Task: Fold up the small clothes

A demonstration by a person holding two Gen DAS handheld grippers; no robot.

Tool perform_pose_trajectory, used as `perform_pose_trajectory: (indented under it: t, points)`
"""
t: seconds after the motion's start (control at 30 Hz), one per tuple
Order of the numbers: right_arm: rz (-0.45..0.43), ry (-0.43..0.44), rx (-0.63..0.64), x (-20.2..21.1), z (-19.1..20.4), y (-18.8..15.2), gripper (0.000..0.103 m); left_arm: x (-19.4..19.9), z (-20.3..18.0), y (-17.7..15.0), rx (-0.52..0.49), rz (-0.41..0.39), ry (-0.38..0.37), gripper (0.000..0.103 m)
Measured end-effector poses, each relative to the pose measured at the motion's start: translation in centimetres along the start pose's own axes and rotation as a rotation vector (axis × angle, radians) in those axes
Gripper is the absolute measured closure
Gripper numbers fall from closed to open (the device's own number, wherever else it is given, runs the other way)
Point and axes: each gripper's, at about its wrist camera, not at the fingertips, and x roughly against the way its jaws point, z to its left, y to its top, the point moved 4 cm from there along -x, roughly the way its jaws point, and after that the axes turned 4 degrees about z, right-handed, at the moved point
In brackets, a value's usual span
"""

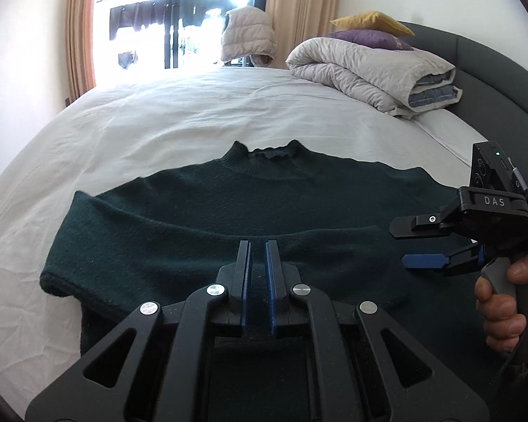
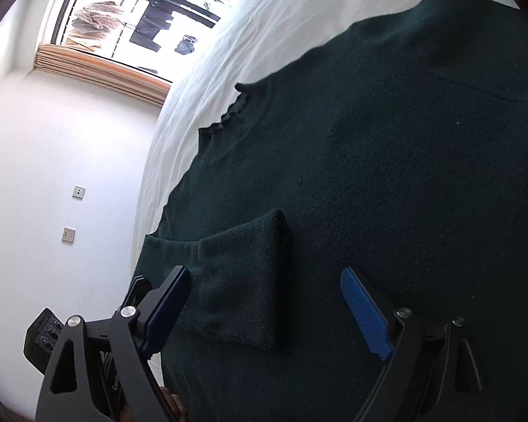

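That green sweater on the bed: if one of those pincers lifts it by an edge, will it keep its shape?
Probably not. The sweater is soft knit lying flat on the bed, with a sleeve folded across it, so it would likely sag and the fold may fall open. Its fuzzy surface should grip rather than slip.

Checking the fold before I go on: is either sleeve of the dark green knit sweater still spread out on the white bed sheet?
No, both sleeves of the dark green knit sweater lie folded across its body, clear of the white bed sheet.
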Motion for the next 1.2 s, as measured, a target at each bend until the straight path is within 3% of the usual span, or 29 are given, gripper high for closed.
perform_pose_trajectory:
  t: [0.07,0.13,0.2,0.27,0.3,0.33,0.5,0.7,0.8,1.03,1.2]
  points:
    - [0.026,0.009,0.019,-0.5,1.1,0.2,0.021,2.0,1.2,-0.5,0.024,-0.006,0.013,0.096]
    - [0.092,0.015,0.047,-1.8,2.2,-0.1,0.044,2.1,2.1,-0.6,0.042,-0.012,0.016,0.096]
    - [0.116,-0.025,0.091,-2.8,2.8,-0.4,0.044,2.9,3.0,-1.1,0.059,-0.010,0.018,0.096]
    - [0.122,-0.052,0.121,-3.6,3.4,-0.3,0.055,3.9,3.7,-1.5,0.080,-0.010,0.015,0.096]
    - [0.124,-0.077,0.127,-3.7,3.6,-0.2,0.075,4.5,4.1,-1.6,0.091,-0.018,0.014,0.096]
    - [0.120,-0.093,0.138,-3.6,3.8,0.0,0.088,4.8,4.7,-1.7,0.103,-0.034,0.011,0.096]
    - [0.015,-0.170,0.267,-0.3,5.0,2.7,0.091,7.8,8.2,-1.3,0.191,-0.135,0.026,0.096]
    - [-0.066,-0.311,0.336,3.0,3.3,6.5,0.091,7.6,11.7,-0.4,0.273,-0.129,0.066,0.096]
    - [-0.065,-0.322,0.307,2.9,1.5,8.0,0.091,7.1,12.8,0.0,0.287,-0.112,0.080,0.096]
    - [-0.044,-0.353,0.334,1.1,0.6,8.8,0.091,4.2,13.2,2.7,0.231,-0.062,0.120,0.096]
    - [-0.033,-0.356,0.328,0.9,0.1,8.7,0.091,0.9,11.7,4.3,0.109,0.009,0.197,0.096]
